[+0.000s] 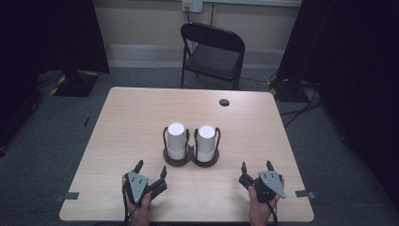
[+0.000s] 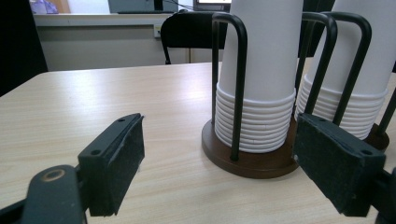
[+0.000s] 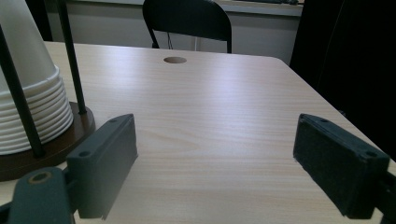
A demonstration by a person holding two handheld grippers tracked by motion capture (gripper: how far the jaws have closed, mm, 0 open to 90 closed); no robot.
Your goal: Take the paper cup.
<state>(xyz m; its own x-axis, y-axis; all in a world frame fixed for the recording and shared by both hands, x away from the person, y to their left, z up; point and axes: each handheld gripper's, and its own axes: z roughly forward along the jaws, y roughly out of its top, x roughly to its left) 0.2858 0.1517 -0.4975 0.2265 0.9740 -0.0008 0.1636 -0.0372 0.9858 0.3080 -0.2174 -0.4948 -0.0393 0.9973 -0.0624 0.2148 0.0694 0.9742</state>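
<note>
Cups: two stacks of white paper cups, nested upside down; left stack (image 1: 176,140), right stack (image 1: 206,142). Flat bottoms face up, rolled rims pile in ridges at the foot, clearest in the left gripper view (image 2: 256,122).
Holder: a dark double stand (image 1: 190,159) with round wooden-looking bases and black wire hoops (image 2: 237,79) rising beside each stack.
Place: mid-tabletop (image 1: 131,117), just ahead of both hands, the stacks side by side and close together.
Left tongs (image 1: 151,170): spread wide, pinching nothing; apart from the holder, aimed toward the left stack.
Right tongs (image 1: 257,166): spread wide, empty; off to the right of the right stack, well short of it.
Weight: judged very light; one cup should lift with almost no effort, and the stand may come along if the cups stick together.
Stiffness: thin paper wall, likely to dent or go oval under a hard squeeze; a gentle pinch is called for.
Surface: smooth, tapered sides, so pads could slide toward the narrow top.
Where to hold: the upper wall of the top cup, above the hoops, with pads on opposite sides; lower down the wires block the way.
Risk: several nested cups rising together; the other tongs could steady the stack or base.
Beyond: a black folding chair (image 1: 212,54) behind the tabletop and a cable hole (image 1: 224,102) near its far edge.
</note>
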